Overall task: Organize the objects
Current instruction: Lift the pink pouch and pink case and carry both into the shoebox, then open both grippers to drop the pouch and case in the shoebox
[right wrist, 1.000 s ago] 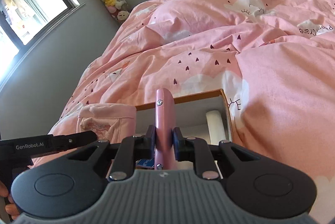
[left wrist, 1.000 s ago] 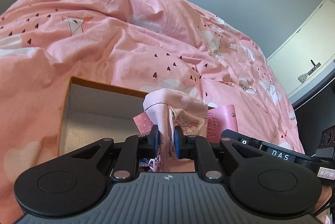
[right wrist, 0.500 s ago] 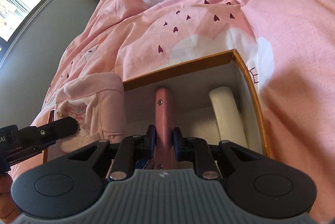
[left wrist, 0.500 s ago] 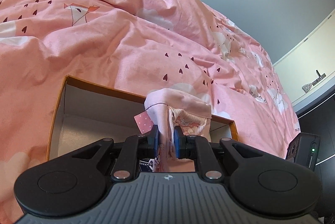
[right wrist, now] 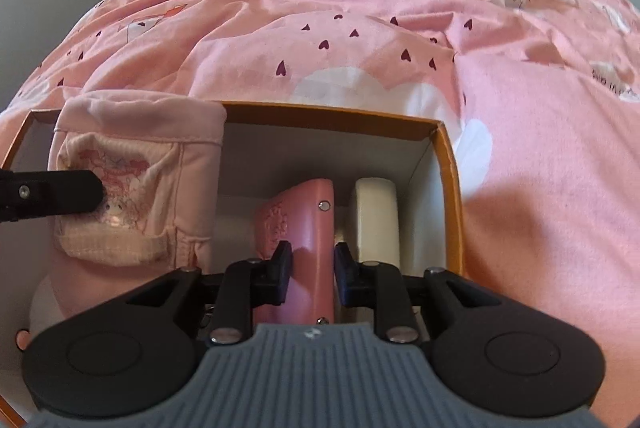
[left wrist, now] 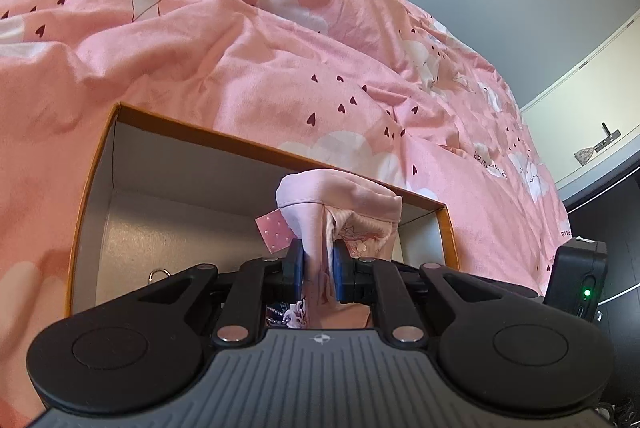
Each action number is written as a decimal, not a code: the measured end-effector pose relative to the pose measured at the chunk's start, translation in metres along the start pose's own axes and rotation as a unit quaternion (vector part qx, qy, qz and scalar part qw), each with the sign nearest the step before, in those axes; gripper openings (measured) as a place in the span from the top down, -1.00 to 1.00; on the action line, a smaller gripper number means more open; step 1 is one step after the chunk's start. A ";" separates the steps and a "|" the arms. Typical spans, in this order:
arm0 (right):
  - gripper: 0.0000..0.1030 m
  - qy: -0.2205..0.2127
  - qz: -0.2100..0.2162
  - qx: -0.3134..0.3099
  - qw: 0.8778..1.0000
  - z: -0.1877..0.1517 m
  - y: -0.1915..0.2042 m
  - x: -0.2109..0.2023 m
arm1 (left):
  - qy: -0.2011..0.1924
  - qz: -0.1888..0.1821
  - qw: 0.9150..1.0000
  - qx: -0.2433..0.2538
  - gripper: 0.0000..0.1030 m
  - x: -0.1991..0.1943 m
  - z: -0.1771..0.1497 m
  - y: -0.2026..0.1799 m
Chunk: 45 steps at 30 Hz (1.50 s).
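An open cardboard box [left wrist: 240, 144] with an orange rim lies on the pink duvet. My left gripper [left wrist: 317, 268] is shut on a folded pink cloth piece [left wrist: 340, 200] with a cartoon print and holds it upright over the box's right half. In the right wrist view this cloth [right wrist: 136, 168] hangs at the box's [right wrist: 328, 116] left side, one left finger [right wrist: 52, 194] pressed against it. My right gripper [right wrist: 312, 264] has a pink wallet [right wrist: 308, 228] between its pads, low inside the box beside a white roll [right wrist: 376, 212]. Its jaws are opening, and the pads still touch the wallet.
The rumpled pink duvet [left wrist: 240, 28] with hearts and clouds surrounds the box on all sides. A small metal ring [left wrist: 158, 274] lies on the box floor at the left. A black device with a green light [left wrist: 576, 276] sits at the right edge.
The right gripper has sunk and rolled, carrying the wallet down into the box beside the white roll. The left gripper has dropped a little with the cloth still pinched.
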State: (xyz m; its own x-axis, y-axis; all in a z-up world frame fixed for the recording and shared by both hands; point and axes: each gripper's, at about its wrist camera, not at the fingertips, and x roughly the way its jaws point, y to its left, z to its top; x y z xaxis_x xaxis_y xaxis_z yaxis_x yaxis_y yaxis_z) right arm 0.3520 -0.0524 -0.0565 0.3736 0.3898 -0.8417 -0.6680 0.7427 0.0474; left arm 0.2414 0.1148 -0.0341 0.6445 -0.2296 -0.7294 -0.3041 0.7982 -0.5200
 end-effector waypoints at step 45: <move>0.56 -0.027 0.007 -0.027 0.999 -0.020 -0.011 -0.028 | 0.069 0.041 0.997 -0.009 -0.06 0.081 -0.003 -0.014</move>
State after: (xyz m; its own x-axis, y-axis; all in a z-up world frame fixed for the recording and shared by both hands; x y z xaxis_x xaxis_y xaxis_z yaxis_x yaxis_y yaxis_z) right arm 0.3360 -0.0821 -0.0437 0.3980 0.4293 -0.8107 -0.7063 0.7073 0.0278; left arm 0.2963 0.0832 -0.0874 0.5150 -0.2399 -0.8229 -0.3648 0.8074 -0.4637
